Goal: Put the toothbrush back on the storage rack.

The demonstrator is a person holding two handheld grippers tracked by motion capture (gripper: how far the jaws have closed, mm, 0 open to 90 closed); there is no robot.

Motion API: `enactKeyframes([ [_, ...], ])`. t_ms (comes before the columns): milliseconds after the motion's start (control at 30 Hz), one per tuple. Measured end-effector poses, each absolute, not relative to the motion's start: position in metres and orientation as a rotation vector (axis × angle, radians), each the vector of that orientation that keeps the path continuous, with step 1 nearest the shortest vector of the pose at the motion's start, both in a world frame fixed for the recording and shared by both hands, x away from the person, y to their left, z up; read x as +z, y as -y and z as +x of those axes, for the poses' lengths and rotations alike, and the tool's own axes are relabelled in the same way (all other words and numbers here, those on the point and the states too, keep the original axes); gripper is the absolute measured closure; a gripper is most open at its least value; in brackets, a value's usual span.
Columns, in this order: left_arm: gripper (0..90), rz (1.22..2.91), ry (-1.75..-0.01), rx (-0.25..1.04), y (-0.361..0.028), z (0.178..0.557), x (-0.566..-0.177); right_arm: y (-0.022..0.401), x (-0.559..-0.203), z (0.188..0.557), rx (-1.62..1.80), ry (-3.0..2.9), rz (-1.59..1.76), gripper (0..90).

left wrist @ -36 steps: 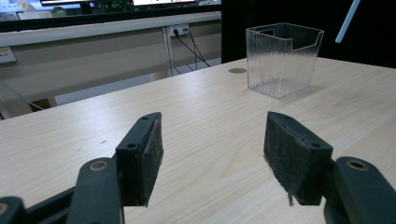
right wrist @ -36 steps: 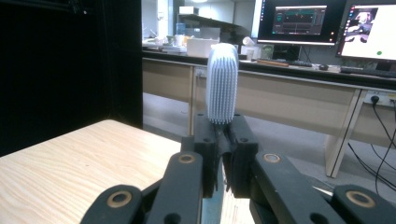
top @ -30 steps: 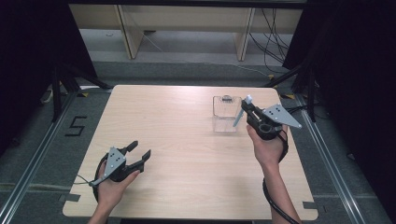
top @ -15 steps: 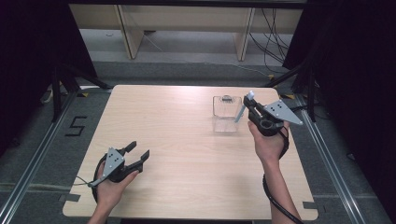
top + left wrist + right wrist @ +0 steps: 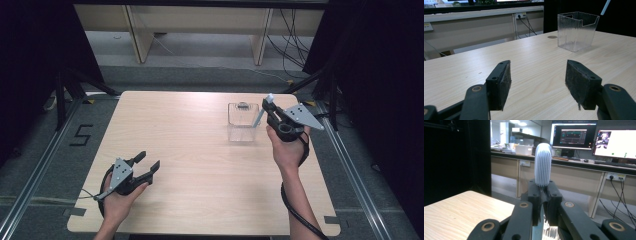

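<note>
The pale blue toothbrush (image 5: 543, 165) sticks up from my right claw (image 5: 543, 195) — the claw is pinching its handle tight, with the bristle head above the jaws. In the high view I hold it just beside the clear ribbed box (image 5: 243, 121) on the wooden table (image 5: 200, 165). My left claw (image 5: 539, 85) rests well apart, near the table's front edge — jaws spread, nothing between them.

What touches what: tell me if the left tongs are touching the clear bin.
Apart. The high view shows the left tongs near the table's front-left, with bare wood between them and the clear bin.
</note>
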State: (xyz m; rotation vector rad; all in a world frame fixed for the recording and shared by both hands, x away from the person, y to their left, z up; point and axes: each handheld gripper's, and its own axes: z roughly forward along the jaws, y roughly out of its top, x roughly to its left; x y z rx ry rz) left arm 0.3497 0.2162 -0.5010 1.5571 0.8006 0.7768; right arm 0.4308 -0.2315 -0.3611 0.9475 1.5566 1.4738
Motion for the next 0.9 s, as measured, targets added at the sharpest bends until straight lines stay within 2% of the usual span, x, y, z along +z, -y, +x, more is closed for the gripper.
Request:
enactKeyframes([
  [900,36.8,1.572,-0.821,0.778,-0.216,0.348,-0.501,0.232,-0.356,0.447,1.442,-1.527,0.953,85.2],
])
